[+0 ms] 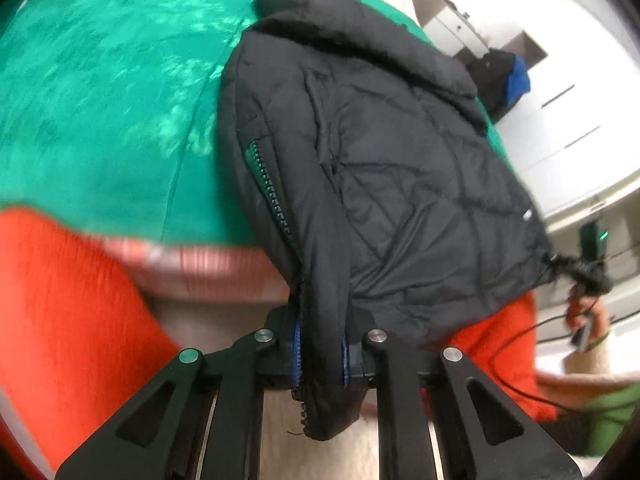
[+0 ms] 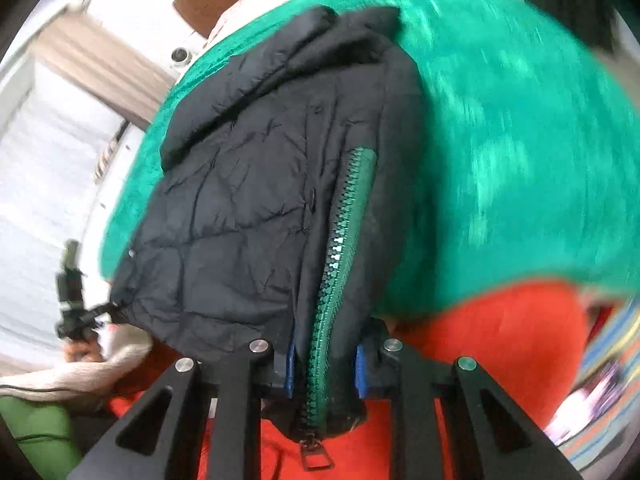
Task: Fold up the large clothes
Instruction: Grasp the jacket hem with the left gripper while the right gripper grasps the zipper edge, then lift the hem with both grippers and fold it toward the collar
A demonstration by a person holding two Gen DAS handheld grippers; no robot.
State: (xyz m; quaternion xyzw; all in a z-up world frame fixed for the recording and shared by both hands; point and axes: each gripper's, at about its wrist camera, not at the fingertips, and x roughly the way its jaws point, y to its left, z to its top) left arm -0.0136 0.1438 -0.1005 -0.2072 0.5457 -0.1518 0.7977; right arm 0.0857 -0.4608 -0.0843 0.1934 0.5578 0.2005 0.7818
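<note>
A black quilted puffer jacket with a green zipper lies folded on a green blanket. My left gripper is shut on the jacket's bottom hem at the zipper edge, lifted off the bed edge. In the right wrist view the same jacket hangs from my right gripper, which is shut on its hem beside the green zipper; the zipper pull dangles below the fingers. Both grippers hold the near hem, side by side.
An orange cloth lies at the bed's near edge below the blanket, also in the right view. White cabinets stand to the right. A person's hand holds a device near the jacket's drawstring corner.
</note>
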